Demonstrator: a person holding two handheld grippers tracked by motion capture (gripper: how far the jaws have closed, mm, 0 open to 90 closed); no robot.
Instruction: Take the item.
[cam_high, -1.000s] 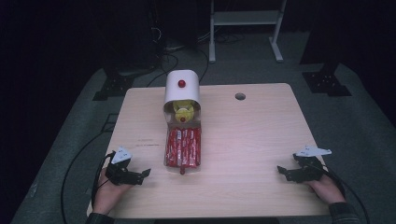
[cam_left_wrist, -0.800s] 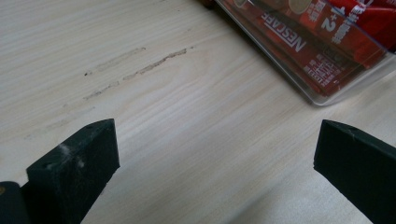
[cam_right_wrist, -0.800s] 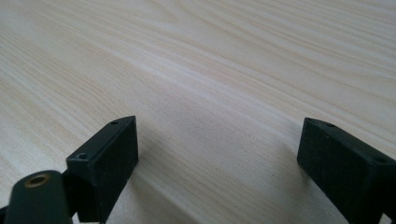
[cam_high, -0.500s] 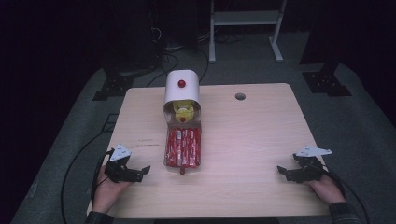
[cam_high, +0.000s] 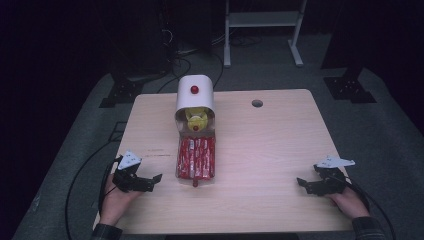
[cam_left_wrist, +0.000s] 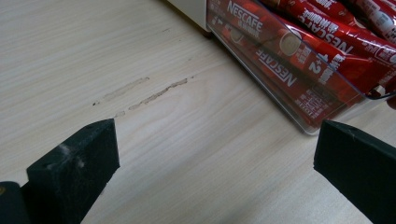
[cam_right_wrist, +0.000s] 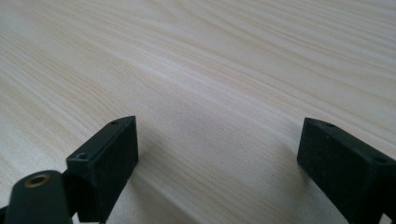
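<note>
Clear tray of red coffee sticks (cam_high: 196, 158) at bench (cam_high: 270, 145) centre, below white dispenser (cam_high: 194, 93). Left claw (cam_high: 150, 179) wide open, empty, just beside tray. Right claw (cam_high: 302, 183) wide open, empty, well apart. We judge: approach tray low, square on.

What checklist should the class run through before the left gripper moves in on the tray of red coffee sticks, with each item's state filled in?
1. Left gripper open: ok, jaws stand wide apart in the left gripper view.
2. Left gripper carries nothing: ok, only bare table between its jaws.
3. Clear tray of red coffee sticks within sight: ok, its near corner lies ahead and right of the jaws.
4. Path to the tray free: ok, nothing lies between.
5. Right gripper parked apart: ok, open at the table's right edge.
6. White dispenser standing steady behind the tray: cannot tell.
</note>
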